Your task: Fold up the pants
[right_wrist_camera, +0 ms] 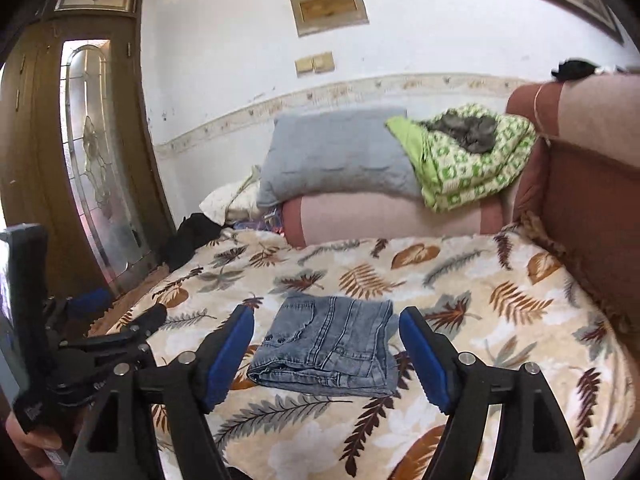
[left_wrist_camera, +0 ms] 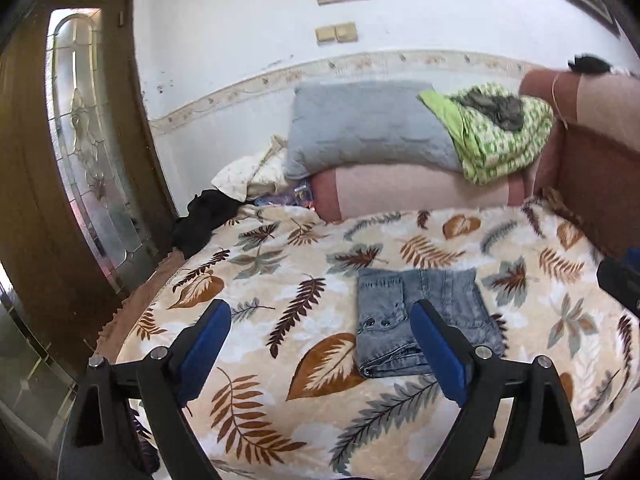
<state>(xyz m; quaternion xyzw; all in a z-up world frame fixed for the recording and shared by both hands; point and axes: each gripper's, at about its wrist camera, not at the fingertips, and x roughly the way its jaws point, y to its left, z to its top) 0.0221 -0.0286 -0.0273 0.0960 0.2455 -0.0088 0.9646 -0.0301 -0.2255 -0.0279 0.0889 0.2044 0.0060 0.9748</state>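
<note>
One pair of pants (right_wrist_camera: 326,354) lies folded into a compact grey-blue denim bundle on the leaf-patterned blanket (right_wrist_camera: 500,292) of the bed. Two grippers hover near it, touching nothing: the left gripper (left_wrist_camera: 320,344) and the right gripper (right_wrist_camera: 326,350) both spread wide. Only the right wrist view shows the person's left hand (right_wrist_camera: 36,444).

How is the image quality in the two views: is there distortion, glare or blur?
Left wrist view: strong fisheye bending of the door and dark corners; its glass panel glares; jeans sharp. Right wrist view: same bending; jeans sharp, left gripper at the edge slightly soft.
</note>
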